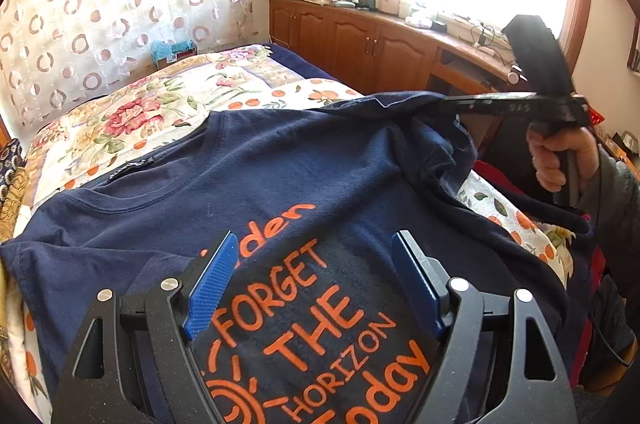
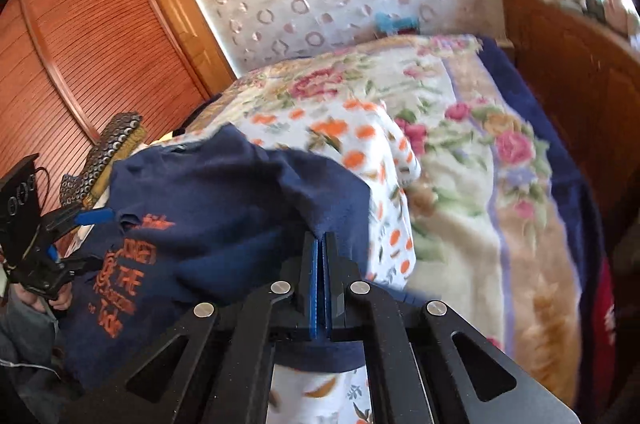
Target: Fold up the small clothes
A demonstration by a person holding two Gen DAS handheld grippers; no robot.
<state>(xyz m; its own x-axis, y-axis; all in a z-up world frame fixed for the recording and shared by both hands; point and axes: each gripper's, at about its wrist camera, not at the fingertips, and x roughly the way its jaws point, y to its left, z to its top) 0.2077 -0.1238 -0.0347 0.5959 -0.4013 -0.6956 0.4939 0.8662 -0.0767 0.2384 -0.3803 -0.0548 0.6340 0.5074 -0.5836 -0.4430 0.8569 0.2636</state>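
- Lying print-up across the floral bedspread (image 1: 168,95), the navy T-shirt (image 1: 280,159) fills the lower centre of the left wrist view.
- Left gripper (image 1: 316,280): jaws wide apart over the orange lettering, nothing between the pads.
- Right gripper (image 2: 323,256): jaws closed together, pinching a lifted fold of the shirt's edge, lower centre of its own view.
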